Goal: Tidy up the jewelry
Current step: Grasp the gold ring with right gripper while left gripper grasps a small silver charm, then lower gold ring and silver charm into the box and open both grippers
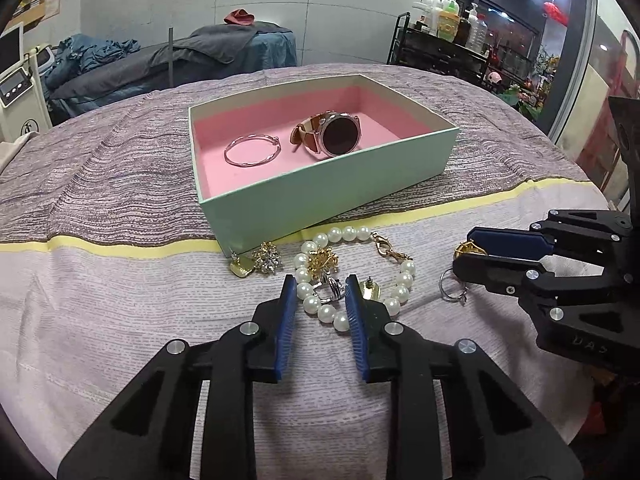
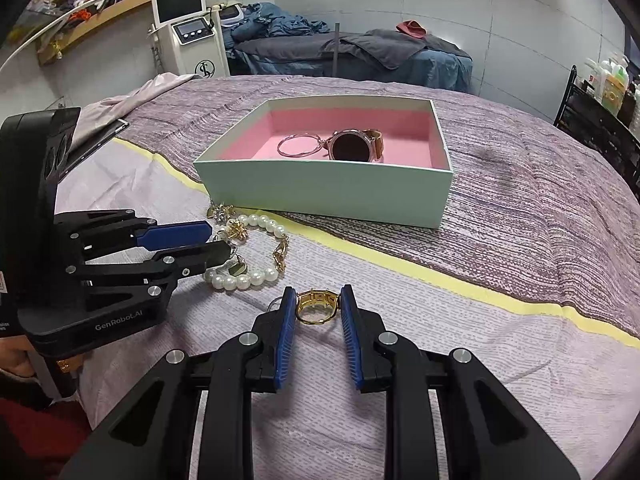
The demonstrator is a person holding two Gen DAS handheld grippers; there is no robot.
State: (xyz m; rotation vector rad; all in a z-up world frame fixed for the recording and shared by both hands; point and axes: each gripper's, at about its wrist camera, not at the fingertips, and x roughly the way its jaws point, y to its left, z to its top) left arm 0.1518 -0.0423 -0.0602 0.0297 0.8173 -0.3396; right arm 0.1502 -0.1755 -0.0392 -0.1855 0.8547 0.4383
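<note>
A mint box (image 1: 328,184) (image 2: 320,188) with a pink lining holds a rose-gold watch (image 1: 336,138) (image 2: 351,148) and a silver bangle (image 1: 251,151) (image 2: 298,146). In front of it lie a pearl bracelet (image 1: 404,280) (image 2: 240,280), a gold flower piece (image 1: 322,260), a crystal brooch (image 1: 268,262) and two gold earrings (image 1: 242,268). My left gripper (image 1: 320,282) (image 2: 219,242) stands over the bracelet, its pads closed against a silver ring (image 1: 332,286) and a pearl. My right gripper (image 2: 316,296) (image 1: 464,250) is shut on a gold ring (image 2: 316,306). Another silver ring (image 1: 452,288) lies beside it.
The jewelry lies on a purple striped cloth with a yellow band (image 2: 440,276). A dark tablet (image 2: 100,140) rests at the cloth's left edge. Beyond stand a white machine (image 2: 188,28), a massage bed (image 2: 360,52) and a black cart with bottles (image 1: 448,28).
</note>
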